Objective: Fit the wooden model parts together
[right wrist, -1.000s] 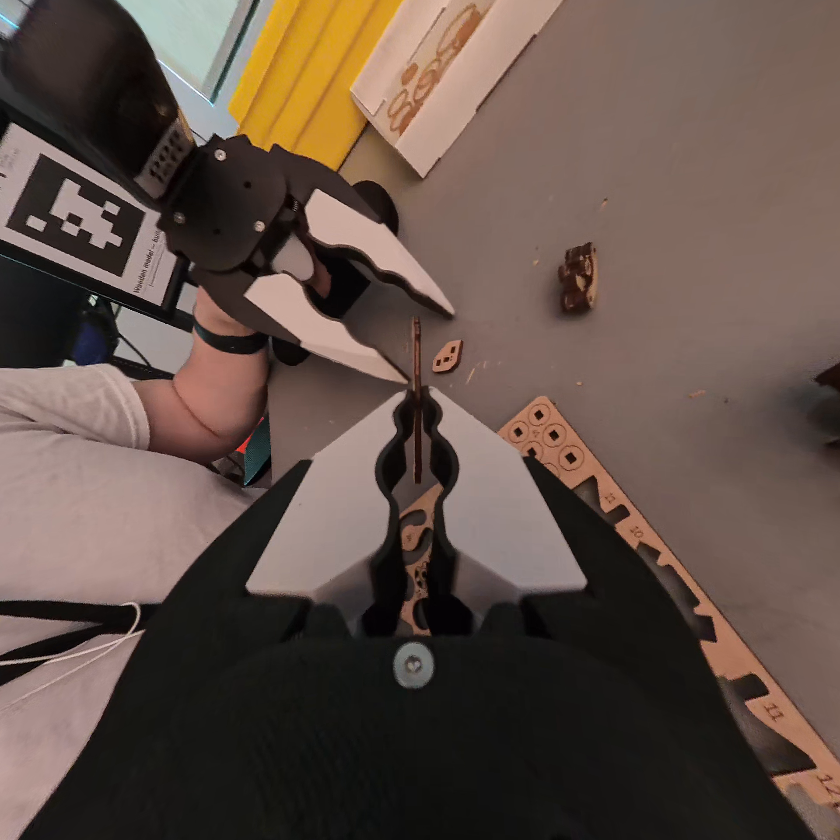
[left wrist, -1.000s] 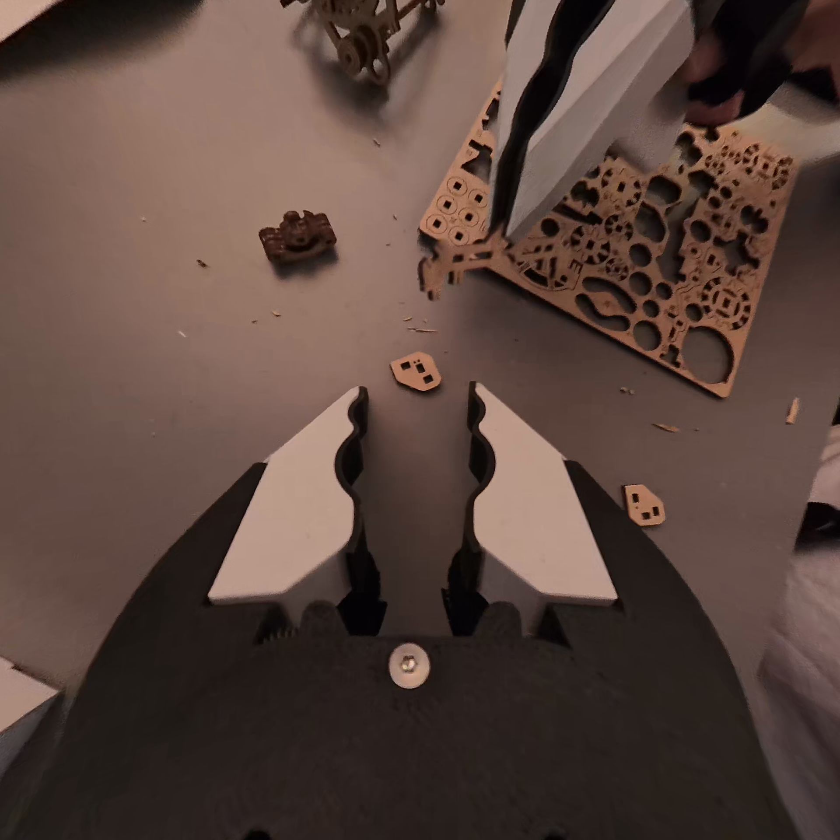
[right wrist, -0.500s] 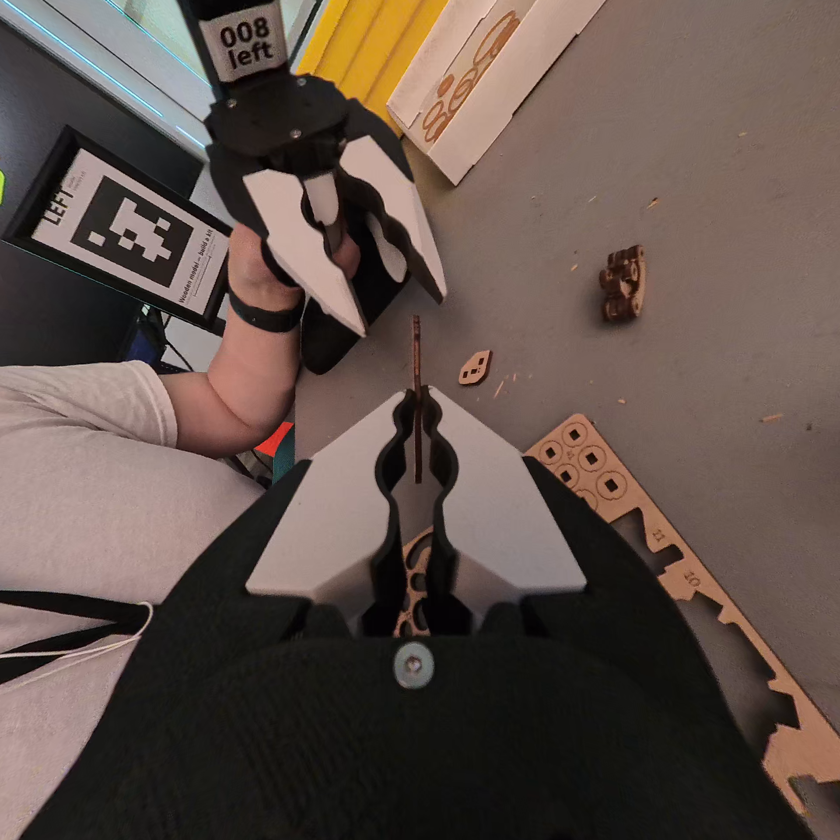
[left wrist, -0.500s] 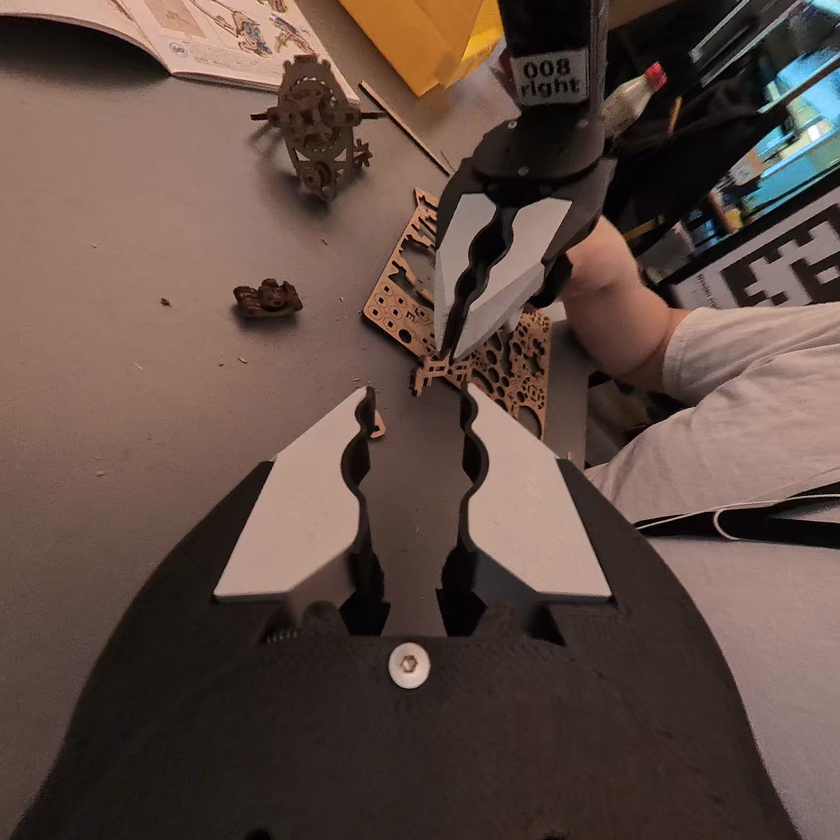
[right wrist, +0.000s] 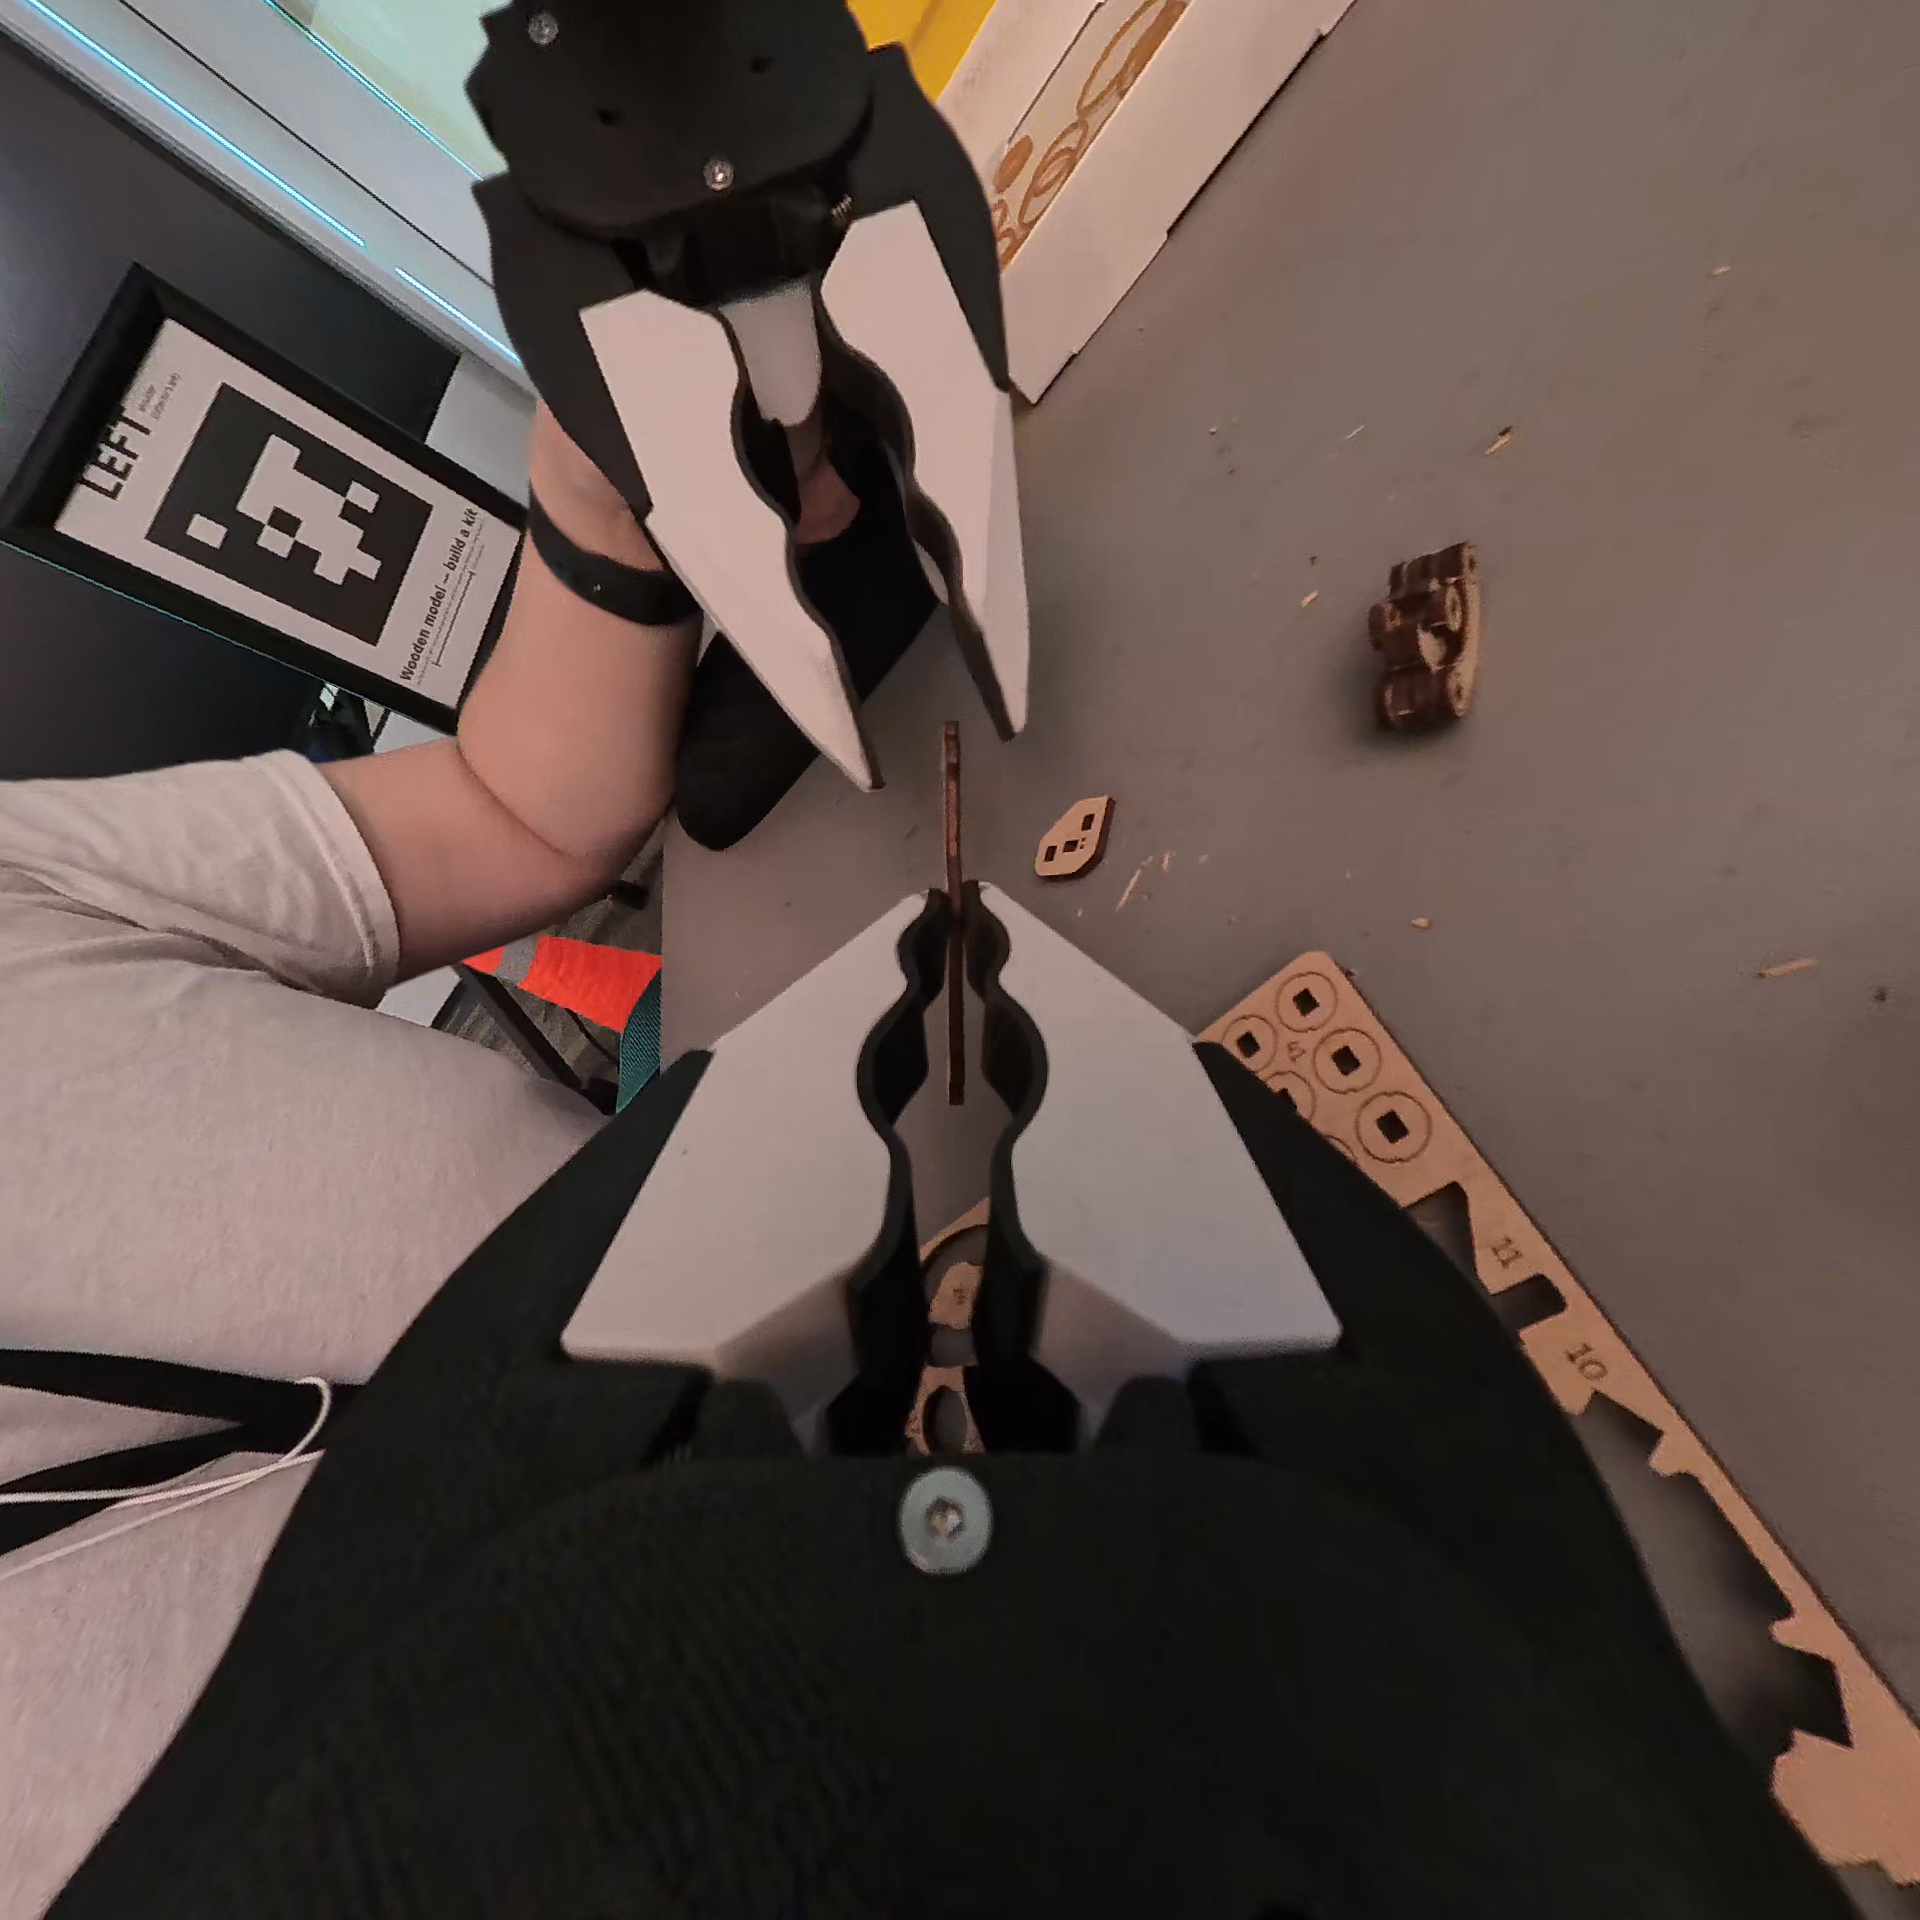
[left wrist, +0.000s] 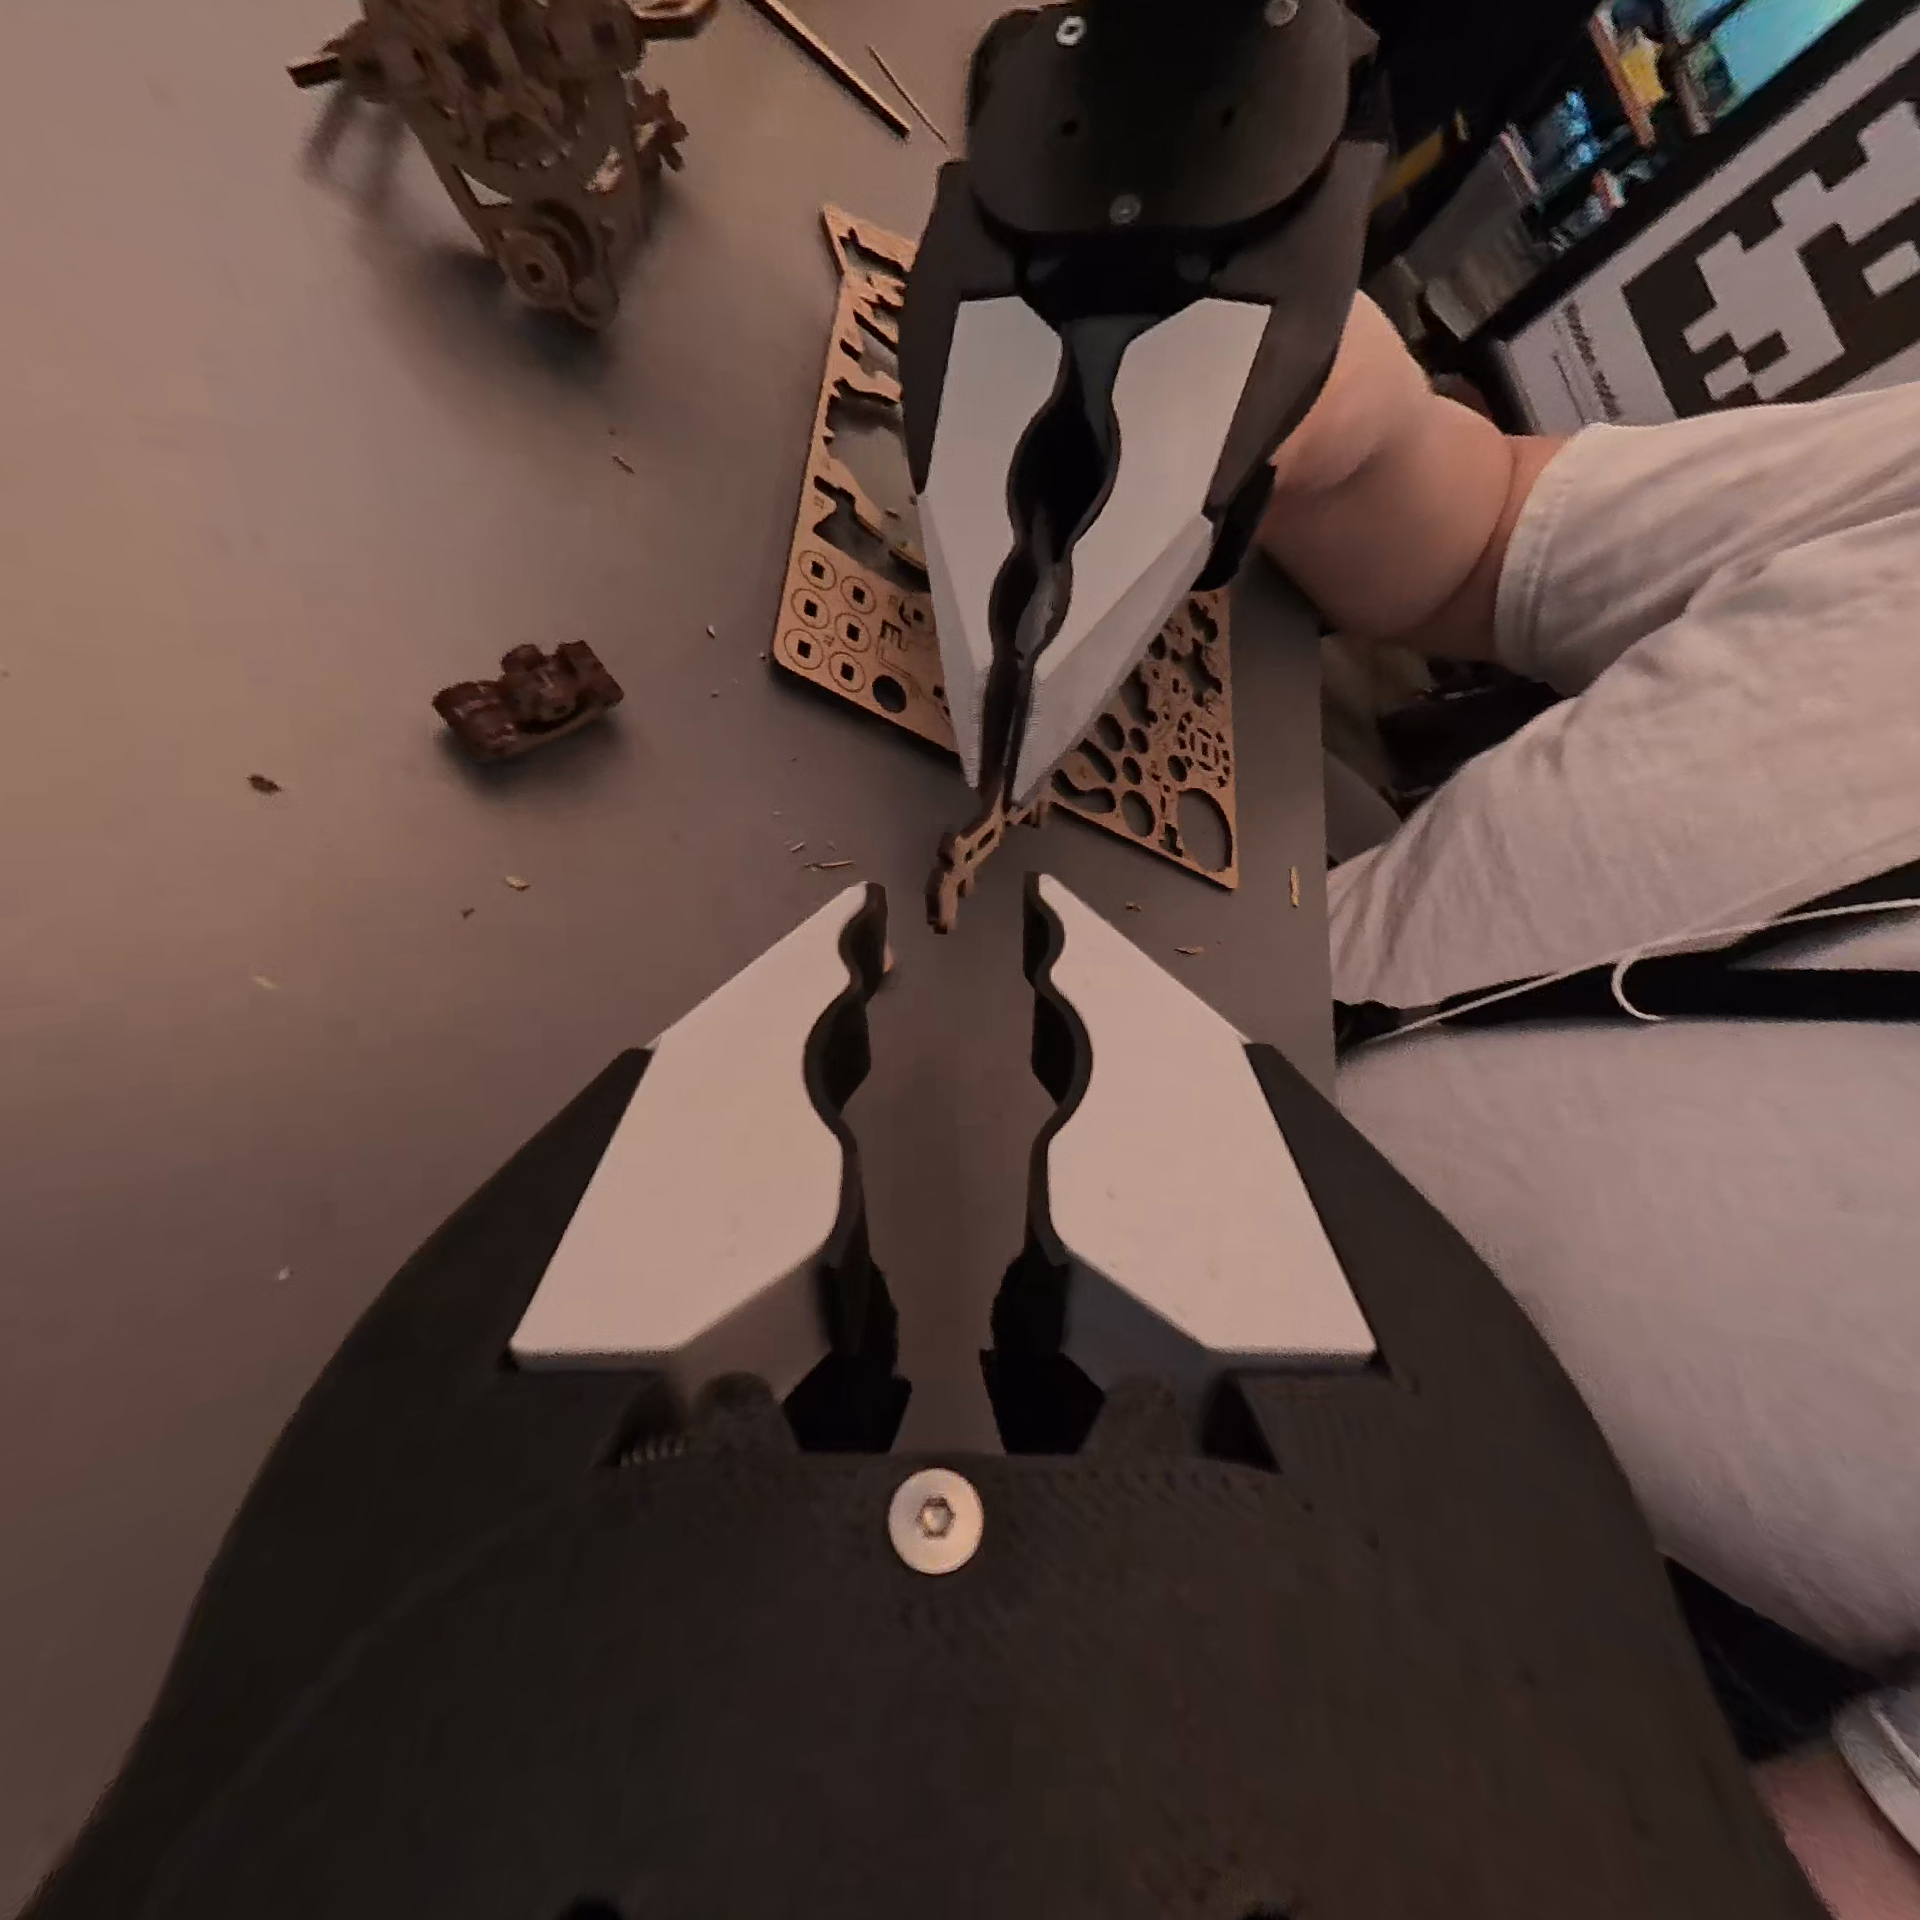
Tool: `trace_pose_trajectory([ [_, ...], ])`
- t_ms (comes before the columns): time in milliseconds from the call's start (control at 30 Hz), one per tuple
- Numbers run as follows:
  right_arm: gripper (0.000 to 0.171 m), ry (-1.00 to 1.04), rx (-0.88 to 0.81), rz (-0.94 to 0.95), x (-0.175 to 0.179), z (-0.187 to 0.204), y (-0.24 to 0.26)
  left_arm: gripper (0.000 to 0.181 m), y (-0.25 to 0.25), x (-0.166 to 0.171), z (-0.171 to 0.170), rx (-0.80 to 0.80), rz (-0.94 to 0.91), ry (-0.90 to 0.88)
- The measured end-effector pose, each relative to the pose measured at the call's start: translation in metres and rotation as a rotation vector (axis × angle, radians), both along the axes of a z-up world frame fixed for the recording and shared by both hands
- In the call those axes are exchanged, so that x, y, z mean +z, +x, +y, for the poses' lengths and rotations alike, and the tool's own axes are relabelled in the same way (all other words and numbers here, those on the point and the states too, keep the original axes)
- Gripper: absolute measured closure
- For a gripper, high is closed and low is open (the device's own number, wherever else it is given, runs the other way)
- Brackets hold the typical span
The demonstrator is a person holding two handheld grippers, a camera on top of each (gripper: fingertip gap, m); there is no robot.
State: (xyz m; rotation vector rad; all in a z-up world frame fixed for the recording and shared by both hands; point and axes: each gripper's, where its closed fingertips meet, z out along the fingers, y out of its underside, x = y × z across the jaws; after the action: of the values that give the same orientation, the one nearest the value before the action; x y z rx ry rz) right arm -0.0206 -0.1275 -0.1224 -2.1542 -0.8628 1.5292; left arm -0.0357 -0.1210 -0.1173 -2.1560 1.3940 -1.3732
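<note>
My right gripper is shut on a thin flat wooden piece, held edge-on above the grey table. In the left wrist view the right gripper comes down from above, and the notched wooden piece sticks out of its tips. My left gripper is open and empty, its tips on either side of the piece's free end, not touching it. In the right wrist view the left gripper faces mine, open, just beyond the piece's far end.
A punched-out plywood sheet lies behind the right gripper, also in the right wrist view. A dark small assembly lies left. A partly built gear model stands far left. A small loose plate lies near the tips. A white box sits at the table edge. Only a small space, under 4 cm, lies between the two pairs of fingers. Left tips and right tips are each some 15 cm from the partly built gear model.
Both grippers have drawn closer, tip to tip. The held wooden piece's free end is now between my left gripper's open fingertips. The right gripper stays shut on the piece.
</note>
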Motion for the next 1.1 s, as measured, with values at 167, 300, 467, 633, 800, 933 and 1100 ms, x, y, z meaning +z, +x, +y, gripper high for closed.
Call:
trace_pose_trajectory([
  [167,0.170,-0.005,-0.006,0.000,-0.001,0.002,0.000,0.178,0.002,-0.003,0.002,-0.040,-0.010,-0.039],
  [300,0.170,-0.023,-0.003,0.007,-0.001,0.002,0.000,0.178,0.001,-0.003,0.003,-0.035,-0.041,-0.025],
  [467,0.170,-0.037,0.016,-0.004,-0.003,0.001,-0.004,0.179,-0.002,-0.003,0.002,-0.029,-0.052,-0.023],
  [633,0.165,-0.029,0.025,-0.055,-0.011,0.006,-0.008,0.180,-0.006,-0.009,0.002,-0.040,-0.043,-0.019],
  [800,0.157,0.019,0.023,-0.050,-0.005,0.014,-0.016,0.181,-0.010,-0.008,0.008,-0.011,-0.053,-0.024],
  [933,0.154,0.075,0.011,-0.083,0.000,0.021,-0.020,0.181,-0.010,-0.009,0.008,-0.008,-0.050,-0.035],
  [1100,0.156,0.101,0.028,-0.126,-0.002,0.024,-0.022,0.180,-0.012,-0.013,0.009,-0.009,-0.030,-0.054],
])
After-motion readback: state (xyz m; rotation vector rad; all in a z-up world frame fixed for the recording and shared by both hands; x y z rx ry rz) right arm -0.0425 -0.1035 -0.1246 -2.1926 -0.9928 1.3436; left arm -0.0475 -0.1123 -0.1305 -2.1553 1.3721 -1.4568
